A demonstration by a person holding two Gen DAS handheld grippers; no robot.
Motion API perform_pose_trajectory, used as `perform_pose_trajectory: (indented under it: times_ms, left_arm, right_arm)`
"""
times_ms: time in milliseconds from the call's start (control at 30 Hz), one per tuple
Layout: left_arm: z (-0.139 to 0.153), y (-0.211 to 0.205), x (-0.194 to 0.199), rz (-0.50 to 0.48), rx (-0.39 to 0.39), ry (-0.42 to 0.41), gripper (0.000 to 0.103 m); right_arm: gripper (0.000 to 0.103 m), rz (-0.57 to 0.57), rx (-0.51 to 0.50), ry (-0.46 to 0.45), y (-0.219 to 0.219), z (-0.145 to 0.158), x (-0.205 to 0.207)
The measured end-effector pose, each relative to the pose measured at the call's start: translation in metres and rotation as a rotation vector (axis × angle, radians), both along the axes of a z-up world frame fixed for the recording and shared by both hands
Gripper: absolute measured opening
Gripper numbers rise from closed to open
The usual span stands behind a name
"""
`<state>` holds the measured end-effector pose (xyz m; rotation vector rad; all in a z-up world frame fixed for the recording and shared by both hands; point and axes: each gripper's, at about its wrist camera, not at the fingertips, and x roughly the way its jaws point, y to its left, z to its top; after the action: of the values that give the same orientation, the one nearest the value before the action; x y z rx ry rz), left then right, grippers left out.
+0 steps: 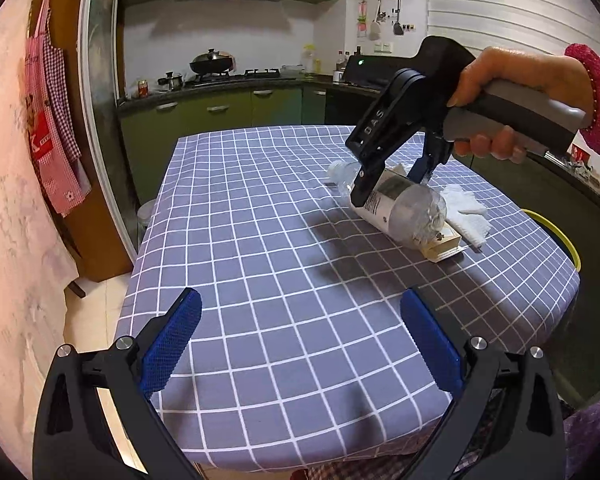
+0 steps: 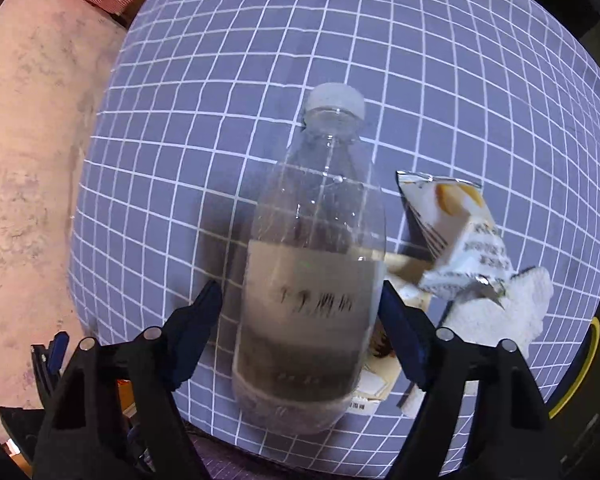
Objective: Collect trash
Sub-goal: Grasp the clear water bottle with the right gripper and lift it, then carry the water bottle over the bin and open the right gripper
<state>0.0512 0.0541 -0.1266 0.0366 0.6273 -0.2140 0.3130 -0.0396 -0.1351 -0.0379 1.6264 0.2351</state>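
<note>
A clear plastic bottle [image 1: 396,204] with a white label and white cap lies on the blue checked tablecloth [image 1: 260,240]. My right gripper [image 1: 392,188] straddles its middle, one finger on each side. In the right wrist view the bottle [image 2: 312,272] fills the space between the blue pads [image 2: 404,340], which sit close against its sides. A white snack wrapper [image 2: 456,232], a small carton [image 1: 444,246] and crumpled white tissue [image 1: 466,210] lie beside the bottle. My left gripper [image 1: 300,336] is open and empty above the near table edge.
A yellow-rimmed bin [image 1: 560,240] stands past the table's right edge. Green kitchen cabinets and a stove [image 1: 220,76] are behind the table. A pink apron [image 1: 52,120] hangs at the left by a door frame.
</note>
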Motion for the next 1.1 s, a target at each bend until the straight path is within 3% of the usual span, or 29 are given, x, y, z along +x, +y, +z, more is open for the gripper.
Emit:
perform_pose_trajectory:
  times_ms: [367,533,767,1100]
  left_arm:
    - [-0.007,0.009,0.001,0.016,-0.016,0.015,0.098]
    - [-0.008,0.005,-0.001,0.019,-0.008,0.014,0.098]
    - [-0.006,-0.002,-0.003,0.012,0.010,0.013,0.098]
    - [-0.002,-0.008,0.001,0.010,0.032,0.011,0.098]
  right_arm:
    - [0.070,0.033,-0.053,-0.013,0.034,-0.018,0.012]
    - [0.069,0.085,-0.093,-0.062,0.053,-0.014,0.004]
    - [0.064,0.140,-0.083,-0.058,0.079,-0.030,-0.009]
    - [0.062,0.200,0.034,-0.107,0.084,0.009,-0.038]
